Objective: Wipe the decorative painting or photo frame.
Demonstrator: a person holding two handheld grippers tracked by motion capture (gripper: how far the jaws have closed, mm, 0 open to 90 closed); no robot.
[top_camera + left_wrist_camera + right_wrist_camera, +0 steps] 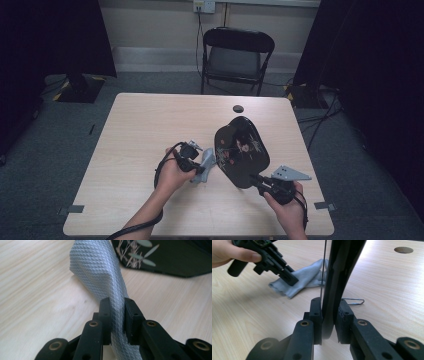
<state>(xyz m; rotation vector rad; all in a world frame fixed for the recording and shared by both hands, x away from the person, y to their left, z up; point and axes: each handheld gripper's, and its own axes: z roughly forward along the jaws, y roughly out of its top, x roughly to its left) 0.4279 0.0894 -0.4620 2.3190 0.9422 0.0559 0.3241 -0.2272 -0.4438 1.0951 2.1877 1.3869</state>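
Two tools work near the worktop's right front corner. Left tool (pixel 117 312) grips a grey cloth (pixel 100 272); right tool (pixel 329 312) clamps a black tray (pixel 241 150) by its rim.

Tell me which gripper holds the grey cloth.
The left gripper, jaws pinched on the grey cloth; the right gripper clamps the black tray rim instead.
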